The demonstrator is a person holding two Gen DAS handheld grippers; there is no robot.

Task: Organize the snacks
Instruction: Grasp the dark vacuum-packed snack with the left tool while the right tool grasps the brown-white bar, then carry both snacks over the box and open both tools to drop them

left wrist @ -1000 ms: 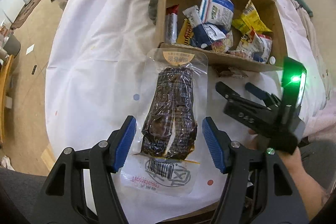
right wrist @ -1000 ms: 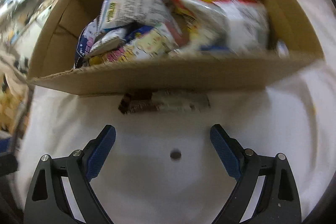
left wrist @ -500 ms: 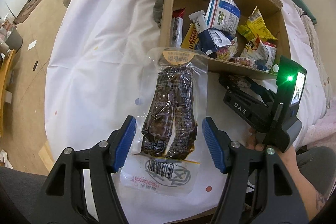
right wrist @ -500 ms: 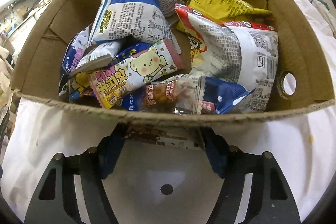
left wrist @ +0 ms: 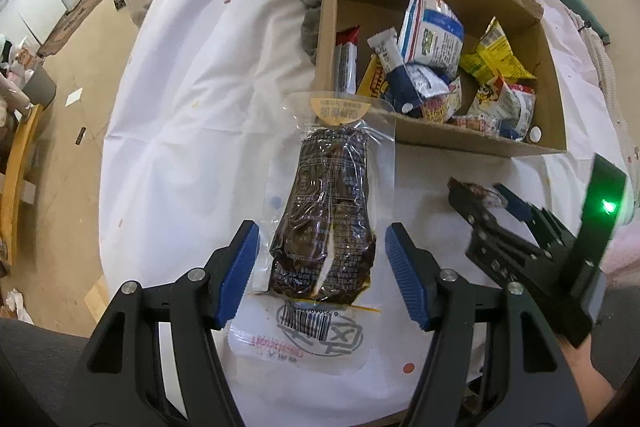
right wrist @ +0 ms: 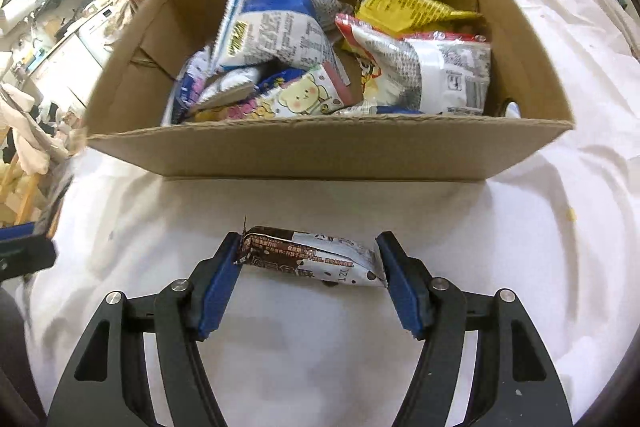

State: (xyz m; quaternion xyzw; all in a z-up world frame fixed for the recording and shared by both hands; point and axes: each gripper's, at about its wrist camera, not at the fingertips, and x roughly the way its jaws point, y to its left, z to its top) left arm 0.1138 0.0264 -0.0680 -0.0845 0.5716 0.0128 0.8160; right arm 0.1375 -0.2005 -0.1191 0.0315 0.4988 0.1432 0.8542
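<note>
A long clear vacuum pack of dark snack (left wrist: 324, 195) hangs between the blue pads of my left gripper (left wrist: 322, 231), which is shut on its plastic edges above the table. My right gripper (right wrist: 308, 243) is shut on a small brown-and-white snack bar (right wrist: 308, 259), gripped by its two ends and held off the cloth just in front of the cardboard box (right wrist: 320, 151). The left wrist view shows that right gripper (left wrist: 478, 191) with the bar (left wrist: 476, 189) to the right of the pack. The box (left wrist: 460, 137) holds several snack bags.
A white cloth covers the table (left wrist: 200, 87), whose edge curves along the left with floor below. A grey cloth (left wrist: 312, 15) lies against the box's left wall. A person's hand (left wrist: 588, 375) holds the right gripper at the lower right.
The right gripper's jaws closed on the snack bar lying against the box's front wall, then drew back and up with it. The left gripper kept its hold on the pack.
</note>
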